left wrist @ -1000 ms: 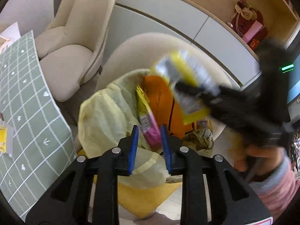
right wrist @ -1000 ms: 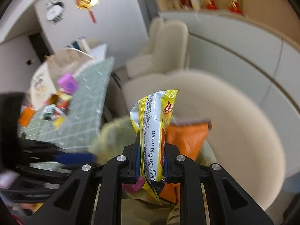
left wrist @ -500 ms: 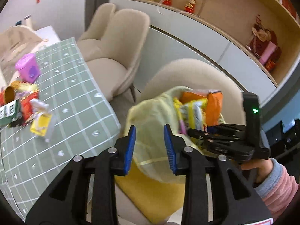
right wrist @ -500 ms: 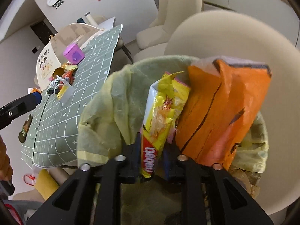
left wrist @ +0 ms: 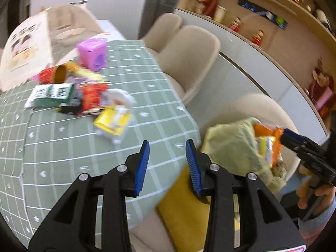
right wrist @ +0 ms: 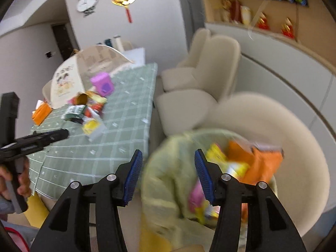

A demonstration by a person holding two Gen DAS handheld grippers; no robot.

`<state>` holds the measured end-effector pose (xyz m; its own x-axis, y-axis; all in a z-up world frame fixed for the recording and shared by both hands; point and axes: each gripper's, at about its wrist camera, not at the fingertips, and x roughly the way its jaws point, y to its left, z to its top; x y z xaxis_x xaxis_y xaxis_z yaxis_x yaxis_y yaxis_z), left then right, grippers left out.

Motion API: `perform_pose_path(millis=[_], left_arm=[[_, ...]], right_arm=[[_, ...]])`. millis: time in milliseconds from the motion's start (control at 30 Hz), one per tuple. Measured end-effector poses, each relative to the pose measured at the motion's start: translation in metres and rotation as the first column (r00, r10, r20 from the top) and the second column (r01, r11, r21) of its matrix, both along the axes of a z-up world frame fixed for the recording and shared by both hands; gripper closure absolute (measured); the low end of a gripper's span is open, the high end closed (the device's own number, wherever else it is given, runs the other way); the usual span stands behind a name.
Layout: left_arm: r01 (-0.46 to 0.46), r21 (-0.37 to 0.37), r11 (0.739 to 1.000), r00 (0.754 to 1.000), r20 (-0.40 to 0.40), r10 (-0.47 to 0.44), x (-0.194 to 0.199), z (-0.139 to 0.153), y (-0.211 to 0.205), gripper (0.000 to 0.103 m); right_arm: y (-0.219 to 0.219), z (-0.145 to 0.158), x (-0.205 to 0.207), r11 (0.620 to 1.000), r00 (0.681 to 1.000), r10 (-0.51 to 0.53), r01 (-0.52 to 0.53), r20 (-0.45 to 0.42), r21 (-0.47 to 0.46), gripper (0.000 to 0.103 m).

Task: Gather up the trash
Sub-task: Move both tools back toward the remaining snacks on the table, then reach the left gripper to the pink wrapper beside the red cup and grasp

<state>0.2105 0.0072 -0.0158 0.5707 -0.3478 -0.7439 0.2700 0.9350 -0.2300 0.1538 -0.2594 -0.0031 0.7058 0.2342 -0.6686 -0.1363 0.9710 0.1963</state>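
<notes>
Since half a second ago the right tongs have let go of the yellow snack wrapper, which now lies in the pale yellow plastic trash bag on the beige chair. Both the right and left tongs gape wide, empty. More crumpled wrappers lie piled on the green-checked bench.

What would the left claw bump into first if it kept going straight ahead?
Probably the green checked tablecloth: the open left claw points down at its bare near edge. The yellow packet lies farther on, slightly left. Depth is hard to judge.
</notes>
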Motion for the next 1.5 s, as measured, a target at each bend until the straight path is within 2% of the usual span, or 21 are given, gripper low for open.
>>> perform_pose_path(millis=[167, 467, 633, 767, 967, 1067, 1167, 1267, 1433, 1467, 1500], left_arm=[[-0.079, -0.015, 0.997, 0.997, 0.006, 0.079, 0.021, -0.006, 0.081, 0.069], [-0.218, 0.001, 0.976, 0.976, 0.021, 0.218, 0.077, -0.018, 0.230, 0.068], [-0.264, -0.015, 0.964, 0.964, 0.040, 0.264, 0.105, -0.016, 0.280, 0.066], [-0.267, 0.015, 0.964, 0.963, 0.045, 0.266, 0.129, -0.017, 0.295, 0.066], [-0.156, -0.040, 0.987, 0.987, 0.033, 0.157, 0.160, -0.023, 0.298, 0.066], [-0.110, -0.046, 0.993, 0.992, 0.064, 0.113, 0.178, -0.023, 0.298, 0.066], [-0.130, -0.029, 0.991, 0.986, 0.101, 0.132, 0.206, -0.025, 0.307, 0.066], [-0.132, -0.024, 0.991, 0.990, 0.055, 0.133, 0.239, -0.040, 0.315, 0.066], [-0.086, -0.087, 0.992, 0.992, -0.099, 0.077, 0.283, -0.071, 0.319, 0.066], [-0.074, -0.112, 0.991, 0.990, -0.124, 0.060, 0.286, -0.076, 0.318, 0.068], [-0.061, -0.150, 0.987, 0.990, -0.132, 0.041, 0.288, -0.078, 0.318, 0.077]], right_arm=[[0.065, 0.016, 0.025, 0.997, 0.998, 0.052, -0.054, 0.026, 0.054, 0.054], [0.164, 0.007, 0.071, 0.997, 0.998, 0.052, -0.050, -0.026, 0.065, 0.054], [0.212, -0.001, 0.092, 0.998, 0.999, 0.028, -0.026, -0.043, 0.052, 0.054], [0.242, -0.008, 0.103, 1.000, 0.998, 0.004, -0.003, -0.060, 0.022, 0.054], [0.272, -0.025, 0.106, 0.999, 0.994, -0.028, 0.025, -0.109, -0.034, 0.054], [0.277, -0.030, 0.104, 0.998, 0.991, -0.038, 0.030, -0.128, -0.059, 0.054], [0.277, -0.034, 0.103, 0.997, 0.989, -0.046, 0.037, -0.138, -0.068, 0.054], [0.279, -0.038, 0.103, 0.996, 0.987, -0.053, 0.043, -0.149, -0.072, 0.054], [0.282, -0.043, 0.102, 0.995, 0.984, -0.071, 0.058, -0.166, -0.079, 0.054], [0.283, -0.044, 0.103, 0.995, 0.983, -0.070, 0.058, -0.168, -0.076, 0.054], [0.284, -0.044, 0.104, 0.996, 0.983, -0.068, 0.056, -0.170, -0.076, 0.054]])
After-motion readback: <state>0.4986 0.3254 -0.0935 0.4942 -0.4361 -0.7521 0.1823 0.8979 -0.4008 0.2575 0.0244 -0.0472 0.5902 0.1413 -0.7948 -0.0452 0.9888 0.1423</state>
